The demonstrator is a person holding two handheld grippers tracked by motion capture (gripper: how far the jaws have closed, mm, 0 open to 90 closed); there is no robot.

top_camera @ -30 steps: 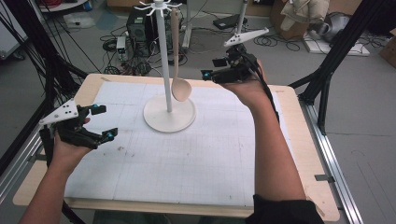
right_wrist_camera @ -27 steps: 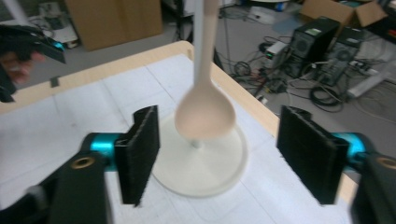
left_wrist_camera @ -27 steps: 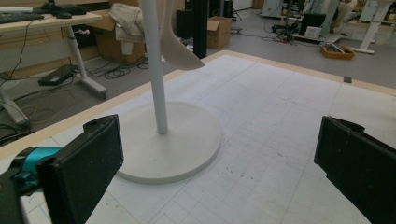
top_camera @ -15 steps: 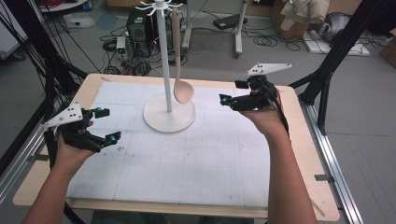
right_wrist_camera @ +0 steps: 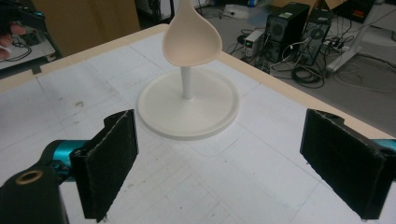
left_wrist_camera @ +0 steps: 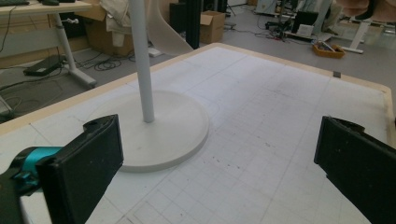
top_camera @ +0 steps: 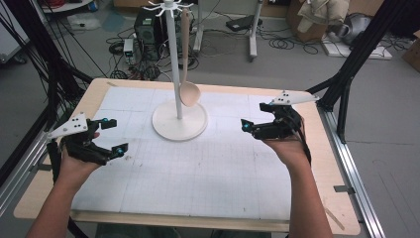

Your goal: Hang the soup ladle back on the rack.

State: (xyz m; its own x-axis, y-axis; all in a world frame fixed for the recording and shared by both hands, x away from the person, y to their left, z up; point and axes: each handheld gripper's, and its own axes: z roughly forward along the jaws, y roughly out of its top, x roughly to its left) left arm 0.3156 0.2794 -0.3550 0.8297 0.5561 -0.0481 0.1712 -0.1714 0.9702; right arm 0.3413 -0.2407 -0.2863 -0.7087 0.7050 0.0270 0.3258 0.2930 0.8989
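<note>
Right claw: the right claw (top_camera: pixel 253 125) hangs just above the worktop on the right side, well apart from the stand. Its jaws have just been opening and stand wide, released, with nothing between them. In the right gripper view its own two black pads (right_wrist_camera: pixel 109 163) frame the stand's base and the spoon's bowl.
Left claw: the left claw (top_camera: pixel 115 136) sits low over the left side of the worktop, jaws spread wide and released, nothing held. In the left gripper view its pads (left_wrist_camera: pixel 88 168) frame the stand's pole and base.
Hands: a forearm comes in from the bottom edge on each side, and each hand grips one claw.
Spoon: a pale wooden spoon (top_camera: pixel 188 91) hangs from a hook at the top of the stand, handle up, bowl down. The bowl hangs beside the pole, above the round base, clear of both claws.
Stand: a white hook stand (top_camera: pixel 174 69) with a thin upright pole and a round flat base, set at the far middle of the worktop.
Worktop: a wooden worktop (top_camera: pixel 327 163) covered by a white gridded mat (top_camera: pixel 208 173).
</note>
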